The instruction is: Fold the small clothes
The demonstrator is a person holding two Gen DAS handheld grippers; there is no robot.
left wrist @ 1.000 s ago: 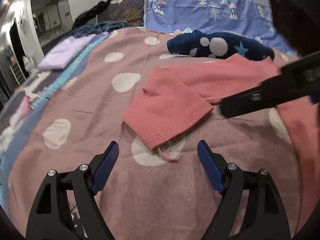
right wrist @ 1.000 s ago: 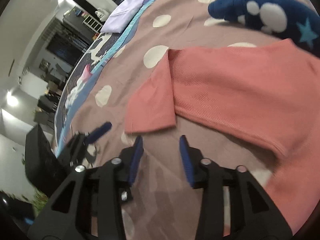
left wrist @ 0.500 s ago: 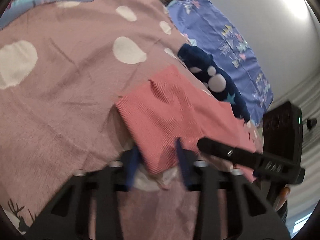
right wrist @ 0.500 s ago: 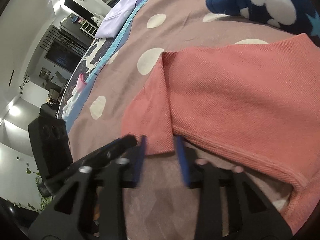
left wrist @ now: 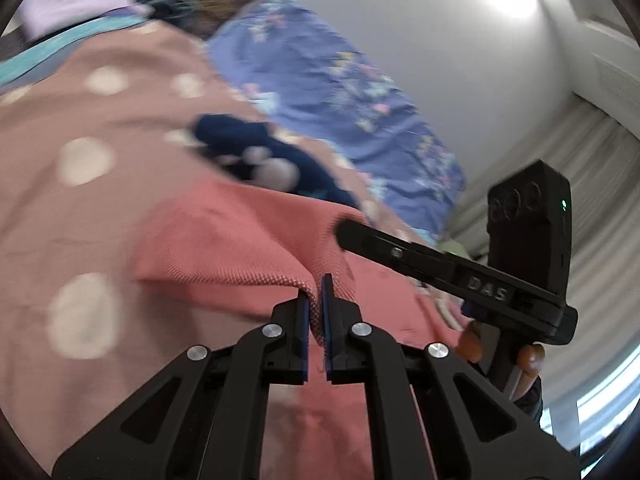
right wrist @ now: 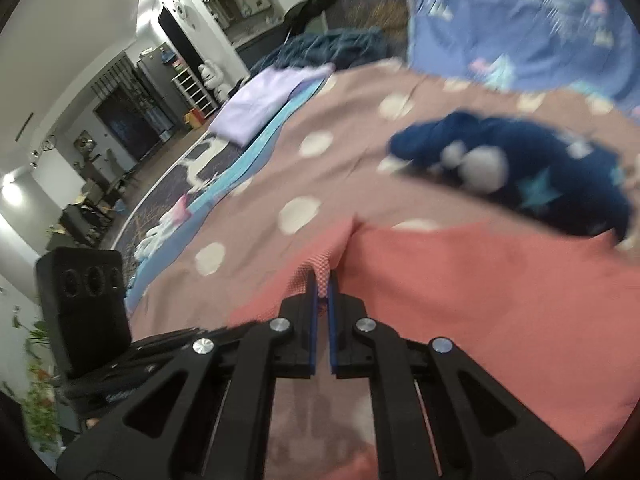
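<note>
Shirt point(left wrist: 224, 240), coral pink, lies on the bed's dotted blanket point(left wrist: 80, 128). Left gripper point(left wrist: 316, 308) pinches its sleeve edge; right gripper point(right wrist: 322, 300) pinches another fold of the same edge; both just closed on cloth. Beyond, a navy garment point(right wrist: 520, 176), then a lilac one point(right wrist: 264, 96). Risk: thin bites may slip, dropping the sleeve crooked.

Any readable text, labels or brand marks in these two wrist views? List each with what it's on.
"DAS": raised letters on the black arm of the right gripper, seen from the left wrist view.
No other readable text. The purple patterned fabric carries only tree and cloud prints; the navy blue garment with white blobs and a star has no lettering. Background shelves in the right wrist view are too small and blurred to read.
</note>
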